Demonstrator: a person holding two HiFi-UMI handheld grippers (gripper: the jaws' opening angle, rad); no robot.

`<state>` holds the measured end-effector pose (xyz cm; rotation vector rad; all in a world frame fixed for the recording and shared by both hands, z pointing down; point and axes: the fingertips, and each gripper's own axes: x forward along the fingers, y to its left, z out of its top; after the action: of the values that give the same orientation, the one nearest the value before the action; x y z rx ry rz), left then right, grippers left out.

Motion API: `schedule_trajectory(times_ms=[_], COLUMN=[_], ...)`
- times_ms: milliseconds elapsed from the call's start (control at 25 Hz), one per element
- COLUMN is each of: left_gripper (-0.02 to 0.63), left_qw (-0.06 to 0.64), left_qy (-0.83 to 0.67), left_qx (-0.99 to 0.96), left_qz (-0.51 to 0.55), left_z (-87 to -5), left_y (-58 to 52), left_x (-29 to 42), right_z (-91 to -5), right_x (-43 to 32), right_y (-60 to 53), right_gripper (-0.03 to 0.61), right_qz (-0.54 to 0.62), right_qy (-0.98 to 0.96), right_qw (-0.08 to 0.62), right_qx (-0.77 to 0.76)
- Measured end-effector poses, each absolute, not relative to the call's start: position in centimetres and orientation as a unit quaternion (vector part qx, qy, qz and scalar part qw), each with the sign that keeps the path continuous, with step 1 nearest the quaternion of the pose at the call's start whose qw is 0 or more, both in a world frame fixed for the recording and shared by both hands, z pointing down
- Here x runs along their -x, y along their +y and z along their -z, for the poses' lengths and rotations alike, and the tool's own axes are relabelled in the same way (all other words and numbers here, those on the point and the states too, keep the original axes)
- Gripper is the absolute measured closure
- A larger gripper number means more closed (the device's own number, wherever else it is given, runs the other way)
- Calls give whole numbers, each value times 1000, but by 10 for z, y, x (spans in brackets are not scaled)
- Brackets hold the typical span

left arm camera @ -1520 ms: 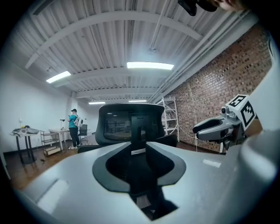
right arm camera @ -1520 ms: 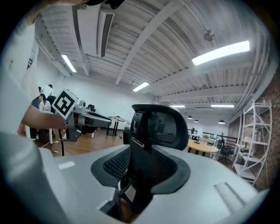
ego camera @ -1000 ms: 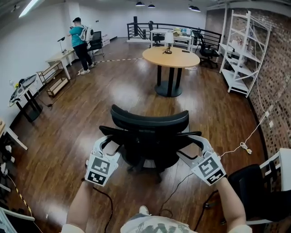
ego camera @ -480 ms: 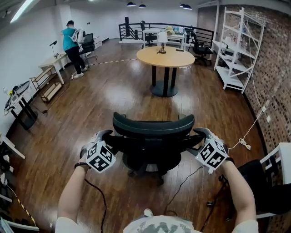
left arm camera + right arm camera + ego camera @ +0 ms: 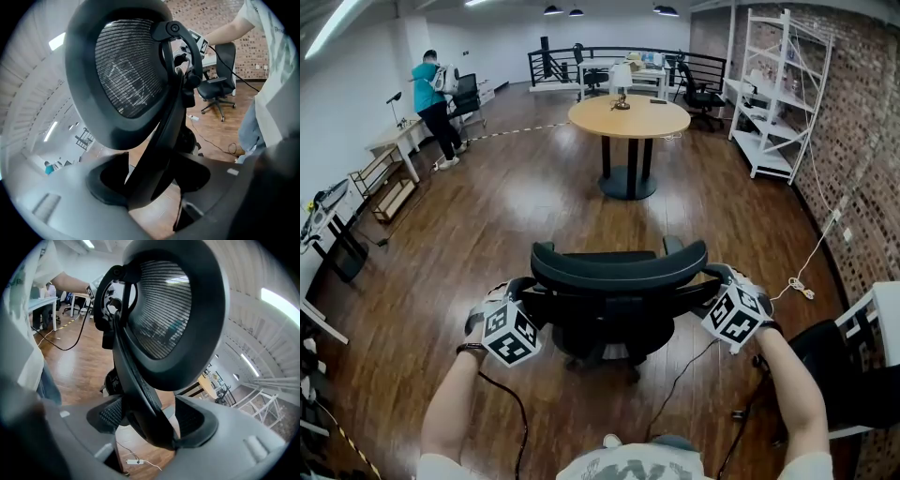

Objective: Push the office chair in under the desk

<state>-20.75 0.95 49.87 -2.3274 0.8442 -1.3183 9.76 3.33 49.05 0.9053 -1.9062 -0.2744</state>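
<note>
A black mesh-backed office chair (image 5: 619, 272) stands on the wood floor right in front of me, its back toward me. My left gripper (image 5: 517, 289) is at the left edge of the backrest and my right gripper (image 5: 717, 278) at the right edge. In the left gripper view the backrest (image 5: 126, 70) looms above, and a black frame strut runs between the jaws of the left gripper (image 5: 154, 180). The right gripper view shows the backrest (image 5: 164, 310) the same way, a strut passing through the right gripper (image 5: 150, 420). Both pairs of jaws are opening, gaps showing beside the struts.
A round wooden table (image 5: 629, 116) stands ahead in mid-room. A white shelf unit (image 5: 773, 94) lines the brick wall at right. Another black chair (image 5: 839, 384) and a white desk corner (image 5: 886, 323) are close on my right. Cables (image 5: 675, 375) trail on the floor. A person (image 5: 431, 103) stands far left.
Both grippers rose from the armrest level to the sides of the backrest. Their jaws have spread wider around the frame struts. The chair sits slightly farther forward.
</note>
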Motion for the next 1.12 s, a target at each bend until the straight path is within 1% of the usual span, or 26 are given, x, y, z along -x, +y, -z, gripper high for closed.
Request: schedule_trajectory(times_ms=[560,1120], left_gripper=[316,316], left_qw=[167,163], left_qy=[294,286], left_qx=[816,817], left_qz=[469,473], left_z=[-496,-497], left_y=[-20,-134], left_x=[205,184], right_z=[-492,-489], right_x=[-93,-113], right_y=[10,-97], right_gripper=[273,275], right_qz=[138,151], right_qy=[-771,-769], right_qw=[481,471], right_qx=[-395,-404])
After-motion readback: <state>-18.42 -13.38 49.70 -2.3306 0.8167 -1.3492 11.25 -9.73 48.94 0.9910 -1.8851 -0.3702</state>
